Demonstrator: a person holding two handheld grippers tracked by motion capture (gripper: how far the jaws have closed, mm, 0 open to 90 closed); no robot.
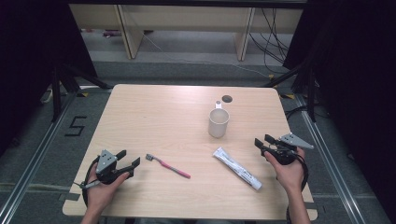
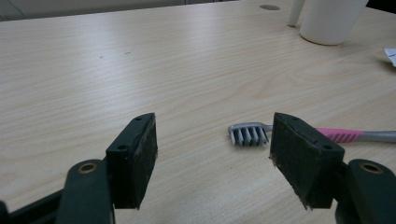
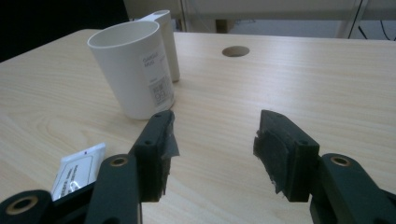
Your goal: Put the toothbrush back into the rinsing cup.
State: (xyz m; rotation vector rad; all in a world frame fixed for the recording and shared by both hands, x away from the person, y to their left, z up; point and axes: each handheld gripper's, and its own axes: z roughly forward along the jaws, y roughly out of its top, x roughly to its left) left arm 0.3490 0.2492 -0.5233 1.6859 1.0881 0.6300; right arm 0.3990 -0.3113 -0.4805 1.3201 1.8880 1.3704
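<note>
A pink-handled toothbrush (image 1: 168,166) lies near the table's front, its grey bristle head (image 2: 249,134) pointing toward my left gripper (image 1: 129,157). That gripper (image 2: 212,161) rests low at the front left, open, with nothing between its pads. A white toothpaste tube (image 1: 237,168) lies slantwise at the front right; its flat end (image 3: 79,170) shows beside my right gripper. A white mug (image 1: 218,122) stands upright behind the tube, label facing me (image 3: 133,70). My right gripper (image 1: 262,142) sits at the right edge, open (image 3: 212,156) and empty, aimed just right of the mug.
A round cable hole (image 1: 227,98) is cut in the wooden table (image 1: 159,116) behind the mug. Table legs, shelving and loose cables stand beyond the far edge. A floor marking "5" (image 1: 75,126) lies to the left.
</note>
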